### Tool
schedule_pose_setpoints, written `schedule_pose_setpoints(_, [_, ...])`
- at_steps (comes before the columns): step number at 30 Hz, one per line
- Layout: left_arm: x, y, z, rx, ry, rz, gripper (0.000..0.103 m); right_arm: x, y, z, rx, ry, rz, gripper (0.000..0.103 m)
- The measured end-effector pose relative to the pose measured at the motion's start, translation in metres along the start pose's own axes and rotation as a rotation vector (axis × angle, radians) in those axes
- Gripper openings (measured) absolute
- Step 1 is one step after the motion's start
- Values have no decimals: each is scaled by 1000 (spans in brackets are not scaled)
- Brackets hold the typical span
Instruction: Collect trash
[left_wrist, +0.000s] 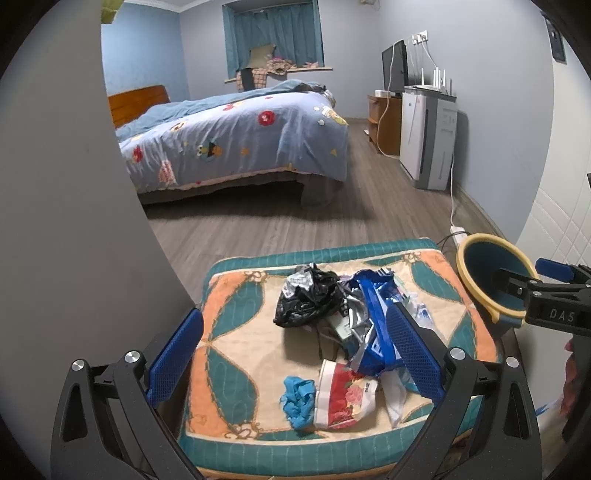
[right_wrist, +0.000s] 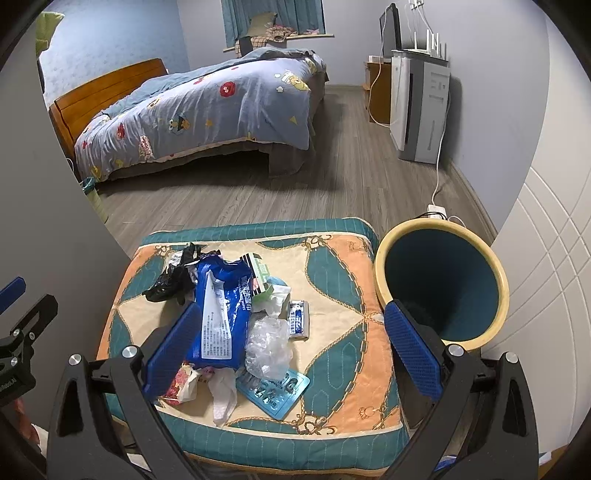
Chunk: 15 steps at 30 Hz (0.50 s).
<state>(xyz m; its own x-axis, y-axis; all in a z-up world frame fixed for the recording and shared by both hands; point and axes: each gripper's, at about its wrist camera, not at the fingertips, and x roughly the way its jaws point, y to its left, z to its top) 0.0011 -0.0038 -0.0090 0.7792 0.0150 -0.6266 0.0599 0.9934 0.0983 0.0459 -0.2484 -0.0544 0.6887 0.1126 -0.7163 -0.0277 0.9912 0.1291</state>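
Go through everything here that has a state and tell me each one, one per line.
Left tongs: open, holding nothing.
Right tongs: open, holding nothing.
Bin: upright beside the cushion, looks empty.
Black bag: crumpled on the cushion.
Blue wrapper: torn open, lying flat.
Clear plastic: scrunched.
Curtains: drawn.

A heap of trash is spread over a quilted teal-and-orange cushion (right_wrist: 343, 266). A crumpled black plastic bag (left_wrist: 308, 297) is seen at the far left, touching a large blue printed wrapper (right_wrist: 221, 314). A clear crinkled plastic wad (right_wrist: 267, 345) and a flat light-blue blister pack (right_wrist: 275, 393) lie nearer. A teal, yellow-rimmed round bin (right_wrist: 441, 286) stands just beside the cushion, tilted.
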Motion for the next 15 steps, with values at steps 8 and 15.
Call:
schedule_pose_setpoints(8, [3, -2, -1, 4, 6, 2, 98, 1, -2, 0, 4, 7, -2, 97])
schedule_pose_setpoints(15, [3, -1, -2, 5, 2, 3, 98, 2, -3, -1, 15, 9, 1, 97])
